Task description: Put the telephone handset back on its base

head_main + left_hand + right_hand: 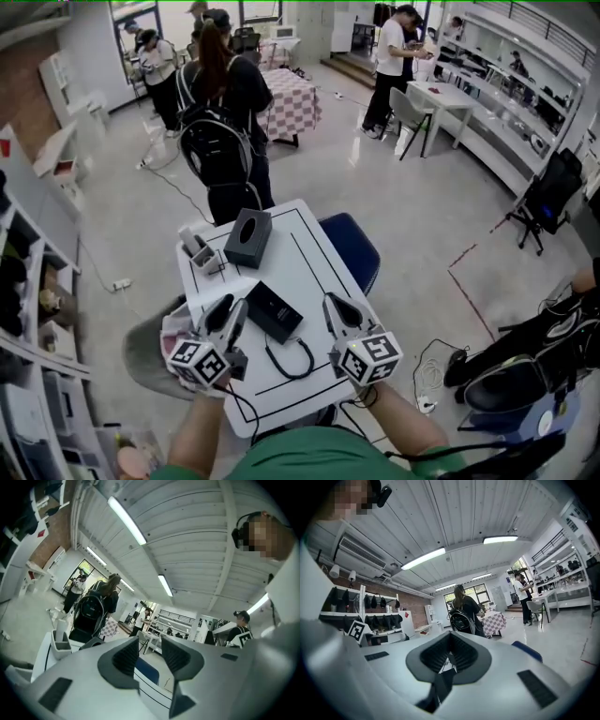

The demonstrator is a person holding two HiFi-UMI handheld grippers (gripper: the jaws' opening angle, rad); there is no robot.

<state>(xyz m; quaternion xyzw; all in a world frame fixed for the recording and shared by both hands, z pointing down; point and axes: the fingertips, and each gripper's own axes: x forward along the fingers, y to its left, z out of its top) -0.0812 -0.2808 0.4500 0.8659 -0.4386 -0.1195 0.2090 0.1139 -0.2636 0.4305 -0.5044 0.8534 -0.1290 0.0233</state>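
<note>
The black telephone [272,312] lies flat in the middle of the white table [309,262], its coiled cord [291,361] looping toward the near edge. Handset and base read as one dark block; I cannot tell them apart. My left gripper [230,317] hovers just left of the phone and touches nothing. Its jaws stand apart with nothing between them [150,656], and it points level across the room. My right gripper [339,311] hangs to the right of the phone. Its pads meet [450,639] and hold nothing.
A black tissue box [247,237] and a white holder [200,251] stand at the table's far end. A person with a black backpack [220,141] stands just beyond it. A blue chair [352,248] is at the right side and a grey seat [145,356] at the left.
</note>
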